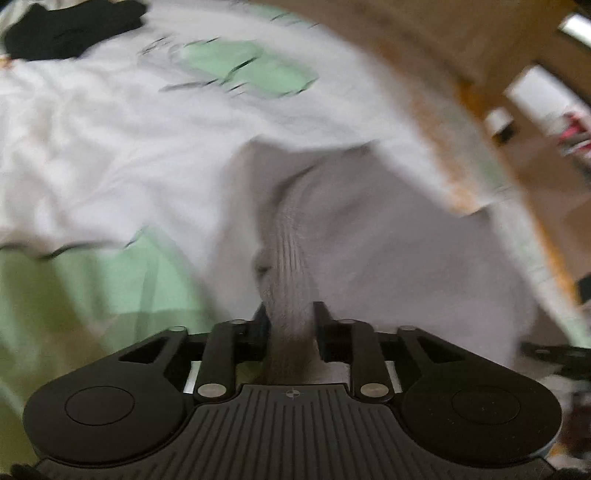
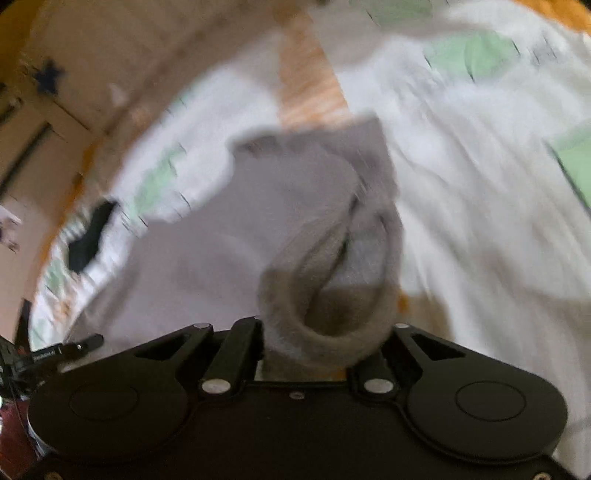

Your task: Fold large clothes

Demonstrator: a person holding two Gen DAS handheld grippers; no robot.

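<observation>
The grey top [image 1: 388, 221] is soft and floppy; both grippers, left [image 1: 290, 325] and right [image 2: 321, 336], have fingers pinching its bunched edge

A white bedsheet with pale green patches and dark line drawing [image 1: 92, 155] covers the surface. A black cloth [image 1: 74, 31] lies bunched at its far left corner. Beyond the sheet's edge runs a wooden floor [image 1: 480, 48]. A dark blue star shape [image 2: 48, 75] marks a tan surface, blurred.
</observation>
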